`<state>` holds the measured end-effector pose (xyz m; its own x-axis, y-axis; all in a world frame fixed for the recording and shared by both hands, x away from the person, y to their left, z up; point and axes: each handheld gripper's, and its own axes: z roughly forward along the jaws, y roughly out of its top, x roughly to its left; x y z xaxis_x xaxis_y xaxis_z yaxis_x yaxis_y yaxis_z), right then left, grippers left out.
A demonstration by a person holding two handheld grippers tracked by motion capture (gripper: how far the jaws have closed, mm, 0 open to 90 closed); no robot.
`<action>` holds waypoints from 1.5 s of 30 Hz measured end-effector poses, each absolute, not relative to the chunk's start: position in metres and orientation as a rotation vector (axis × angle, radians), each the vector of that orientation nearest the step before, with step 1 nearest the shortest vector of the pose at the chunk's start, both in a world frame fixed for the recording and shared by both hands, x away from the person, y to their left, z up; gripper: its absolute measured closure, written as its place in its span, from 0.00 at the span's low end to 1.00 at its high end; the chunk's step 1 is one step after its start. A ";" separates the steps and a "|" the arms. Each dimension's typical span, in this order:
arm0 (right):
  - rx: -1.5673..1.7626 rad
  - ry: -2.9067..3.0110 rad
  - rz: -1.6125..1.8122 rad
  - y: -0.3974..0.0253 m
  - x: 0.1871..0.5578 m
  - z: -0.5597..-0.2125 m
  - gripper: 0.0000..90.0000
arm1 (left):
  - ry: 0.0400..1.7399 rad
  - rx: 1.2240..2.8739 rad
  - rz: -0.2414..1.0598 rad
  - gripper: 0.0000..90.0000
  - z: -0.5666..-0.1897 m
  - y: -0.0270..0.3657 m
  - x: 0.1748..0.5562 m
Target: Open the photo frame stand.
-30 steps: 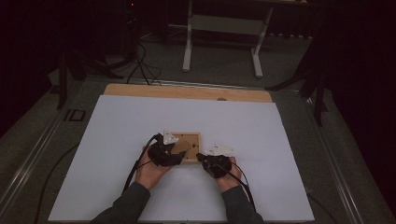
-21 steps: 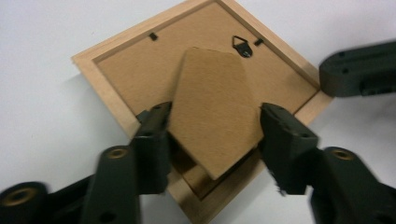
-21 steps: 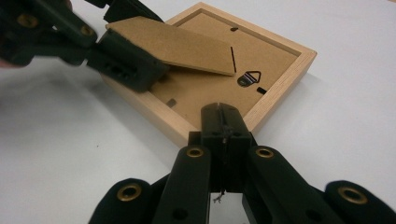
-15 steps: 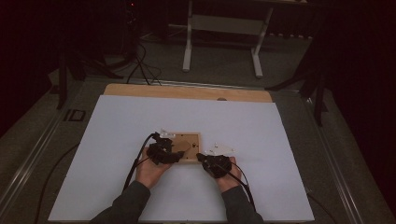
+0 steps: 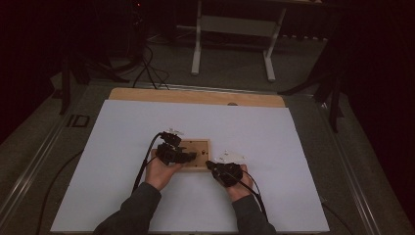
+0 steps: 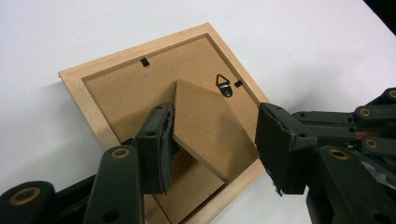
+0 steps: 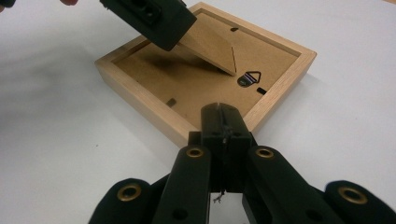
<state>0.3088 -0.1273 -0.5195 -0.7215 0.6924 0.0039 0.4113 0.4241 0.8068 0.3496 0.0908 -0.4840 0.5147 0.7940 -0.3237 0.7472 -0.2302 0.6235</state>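
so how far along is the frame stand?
Done: picture frame lies face down on the white table, easel stand already swung up off the backing. In hand: left claw open astride the stand; right claw shut, pressed at the frame's near edge. Left: standing the frame upright.

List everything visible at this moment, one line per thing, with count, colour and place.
Picture frame: 1, pale wood, lying face down on the white sheet, near its middle.
Backing board: 1, brown, set inside the frame.
Stand flap: 1, brown, raised off the backing board, between the left gripper's jaws.
Hanger: 1, dark metal triangle, on the backing board near one edge.
White sheet: 1, covering most of the table.
Table: 1, wooden edge showing at the far side.
White stand: 1, on the floor beyond the table.
Left gripper: 1, black, jaws open around the flap.
Right gripper: 1, black, jaws together, at the frame's near edge.
Hands: 2, holding the grippers.
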 end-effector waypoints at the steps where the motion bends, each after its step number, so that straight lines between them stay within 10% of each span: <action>1: 0.952 2.354 1.196 -0.127 0.309 -0.519 1.00 | 1.259 2.003 0.073 0.53 -0.484 0.091 0.351; 45: 0.971 2.329 1.204 -0.136 0.313 -0.514 0.93 | 1.164 2.059 0.319 0.60 -0.479 0.070 0.337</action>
